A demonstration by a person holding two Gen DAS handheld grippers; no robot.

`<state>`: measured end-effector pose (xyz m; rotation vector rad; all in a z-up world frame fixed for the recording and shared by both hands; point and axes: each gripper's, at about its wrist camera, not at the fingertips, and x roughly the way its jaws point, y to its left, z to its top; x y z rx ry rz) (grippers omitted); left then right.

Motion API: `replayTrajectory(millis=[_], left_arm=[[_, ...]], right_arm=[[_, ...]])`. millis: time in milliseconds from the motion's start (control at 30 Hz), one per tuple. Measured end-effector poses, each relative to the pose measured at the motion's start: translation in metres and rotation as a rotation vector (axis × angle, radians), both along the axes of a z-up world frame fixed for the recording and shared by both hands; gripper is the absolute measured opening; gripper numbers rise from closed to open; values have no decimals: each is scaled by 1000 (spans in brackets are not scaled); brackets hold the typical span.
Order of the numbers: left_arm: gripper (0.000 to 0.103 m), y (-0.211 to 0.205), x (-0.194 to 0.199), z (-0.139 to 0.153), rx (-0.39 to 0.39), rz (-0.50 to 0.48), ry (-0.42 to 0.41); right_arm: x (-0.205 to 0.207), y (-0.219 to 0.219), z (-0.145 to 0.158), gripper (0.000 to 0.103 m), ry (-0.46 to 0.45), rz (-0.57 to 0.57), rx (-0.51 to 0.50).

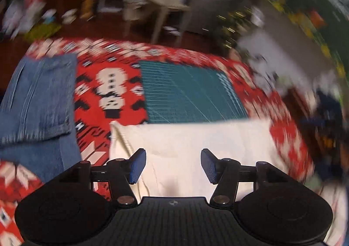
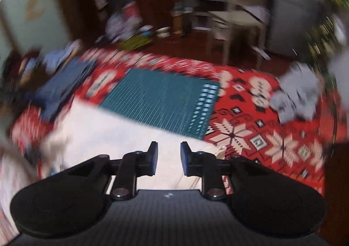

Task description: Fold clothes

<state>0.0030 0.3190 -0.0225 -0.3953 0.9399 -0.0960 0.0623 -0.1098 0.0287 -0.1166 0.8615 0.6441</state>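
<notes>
Item: cream cloth [image 1: 196,143], folded flat. It lies at the near edge of a red patterned rug [image 1: 104,64], with its far edge overlapping the near edge of a teal cutting mat [image 1: 185,93] at the rug's middle. A seamed corner shows at its left end in the left wrist view.

Item: blue denim garment [image 1: 37,97], folded, at the left edge of the rug, well apart from the cream cloth.

Item: grey crumpled garment [image 2: 294,97], blurred, at the far right edge of the rug.

Item: left gripper [image 1: 173,164]. Its jaws stand wide apart above the cream cloth, with nothing between the blue pads [image 1: 138,166]. Whether the tips touch the cloth cannot be told.

Item: right gripper [image 2: 169,158]. Its jaws are parted by a narrow gap over the right end of the cream cloth [image 2: 122,128], with nothing clamped between them.

Surroundings: a pale table [image 2: 235,21] stands on dark red floor beyond the rug's far edge. The clutter behind it is too blurred to identify.
</notes>
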Motion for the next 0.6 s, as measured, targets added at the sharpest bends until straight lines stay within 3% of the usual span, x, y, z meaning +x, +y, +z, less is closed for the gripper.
replayTrajectory(millis=[133, 233, 467, 600], left_arm=[[56, 26, 11, -8, -168, 189, 18], [56, 37, 14, -23, -264, 272, 14], [54, 50, 17, -69, -315, 412, -12], [54, 57, 12, -91, -412, 469, -77]], right_arm=[[33, -11, -22, 33, 66, -192, 120], [42, -19, -44, 34, 97, -297, 185], [56, -36, -100, 34, 109, -461, 292], [72, -54, -117, 34, 172, -496, 395]])
